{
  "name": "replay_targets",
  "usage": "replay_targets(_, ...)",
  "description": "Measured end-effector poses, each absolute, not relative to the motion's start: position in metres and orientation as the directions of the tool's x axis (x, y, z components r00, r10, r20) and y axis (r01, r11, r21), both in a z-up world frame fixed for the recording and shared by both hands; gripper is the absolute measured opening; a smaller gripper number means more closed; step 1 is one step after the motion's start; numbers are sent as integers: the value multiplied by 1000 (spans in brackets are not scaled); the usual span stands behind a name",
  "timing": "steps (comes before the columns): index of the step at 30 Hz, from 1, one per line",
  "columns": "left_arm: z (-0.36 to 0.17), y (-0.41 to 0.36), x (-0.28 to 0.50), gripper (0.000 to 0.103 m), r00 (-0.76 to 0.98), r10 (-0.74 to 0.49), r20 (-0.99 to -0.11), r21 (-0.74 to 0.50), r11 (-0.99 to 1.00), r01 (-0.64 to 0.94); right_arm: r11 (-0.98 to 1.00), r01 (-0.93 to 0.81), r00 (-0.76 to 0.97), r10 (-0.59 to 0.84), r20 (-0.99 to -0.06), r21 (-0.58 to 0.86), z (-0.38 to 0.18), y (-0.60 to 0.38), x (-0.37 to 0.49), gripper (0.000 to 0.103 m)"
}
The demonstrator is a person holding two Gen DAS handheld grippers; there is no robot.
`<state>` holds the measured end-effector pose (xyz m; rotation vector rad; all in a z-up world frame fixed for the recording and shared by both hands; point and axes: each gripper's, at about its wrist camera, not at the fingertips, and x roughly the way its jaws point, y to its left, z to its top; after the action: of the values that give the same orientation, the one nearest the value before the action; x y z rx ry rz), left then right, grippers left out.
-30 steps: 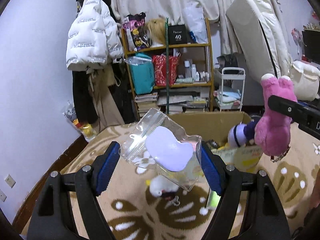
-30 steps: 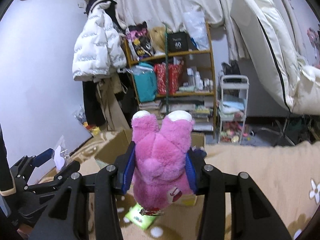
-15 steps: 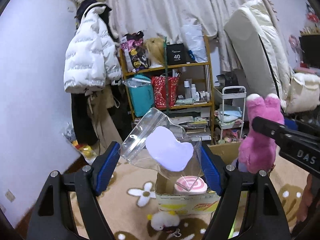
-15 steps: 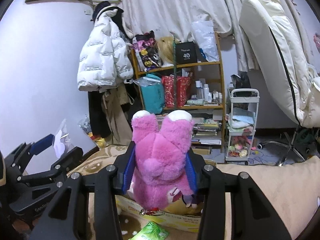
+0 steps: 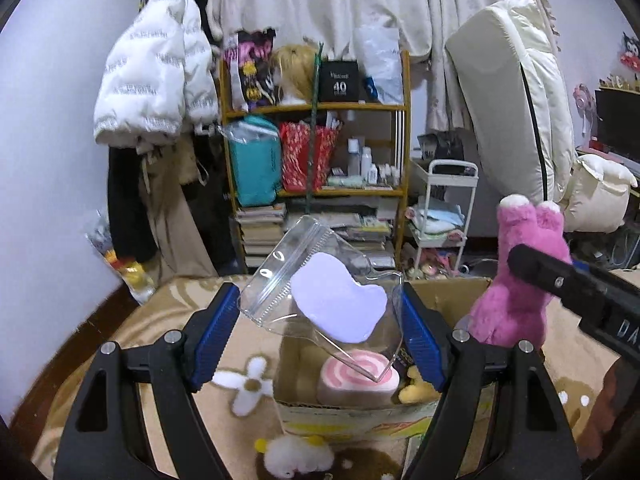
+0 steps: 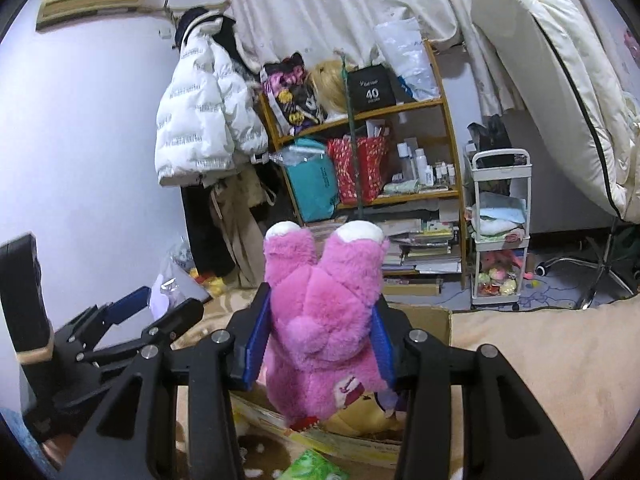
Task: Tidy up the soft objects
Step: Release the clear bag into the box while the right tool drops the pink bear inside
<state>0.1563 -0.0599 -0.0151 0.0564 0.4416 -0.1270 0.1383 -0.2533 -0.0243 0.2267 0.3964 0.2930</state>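
Left gripper (image 5: pixel 320 332): I read its jaws as clamped on a clear zip bag (image 5: pixel 320 300), one blue pad against each side. The bag holds a flat pale-lilac piece (image 5: pixel 338 308) and sits tilted, zip end up and to the left. The gripper points slightly downward, hovering over an open cardboard box (image 5: pixel 360 416).

Right gripper (image 6: pixel 320 340): jaws closed on a pink plush toy (image 6: pixel 324 320), squeezing its body from both sides. The toy's two white-tipped limbs stick upward. This gripper also tips slightly down, with the toy above the same box.

Inside the box I see a pink-and-white swirl cushion (image 5: pixel 360 380) and a yellow plush (image 5: pixel 416 392). The box rests on a tan patterned blanket (image 5: pixel 168 312). A small white fluffy toy (image 5: pixel 296 456) lies on the blanket, just in front of the box.
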Motion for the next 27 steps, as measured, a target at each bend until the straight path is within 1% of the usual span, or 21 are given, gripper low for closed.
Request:
replay_targets(3,-21,-59,165,78,879,-132,-459,8,988,153,938,-227,874,314,-370,260,-34,-250,145,48)
replay_targets(8,-29,-59,171,79,863,-155,-482,-12,985,171,943,-214,862,306,-404,256,-43,-250,152,49)
replay_targets(13,-38,-68,173,80,845,-164,-509,13,980,198,936,-194,855,309,-418,295,-45,-259,157,51)
replay_targets(15,-41,-71,174,84,832,-174,-527,18,976,216,935,-186,851,306,-426,301,-47,-261,158,51)
replay_targets(16,-43,-73,175,88,822,-179,-541,23,974,227,933,-185,848,309,-431,307,-47,-262,159,52)
replay_targets(17,-45,-75,175,90,818,-173,-548,31,973,227,932,-184,845,313,-434,312,-48,-262,160,53)
replay_targets(21,-49,-77,175,91,812,-145,-566,55,975,213,929,-173,840,313,-443,327,-49,-265,159,66)
replay_targets(24,-49,-75,173,91,813,-130,-567,61,978,198,929,-166,837,310,-450,331,-50,-267,158,68)
replay_targets(26,-49,-73,172,95,813,-117,-571,68,980,189,927,-161,834,312,-455,340,-51,-268,158,70)
replay_targets(27,-48,-72,172,96,811,-109,-574,73,980,184,926,-160,833,313,-457,342,-51,-269,158,74)
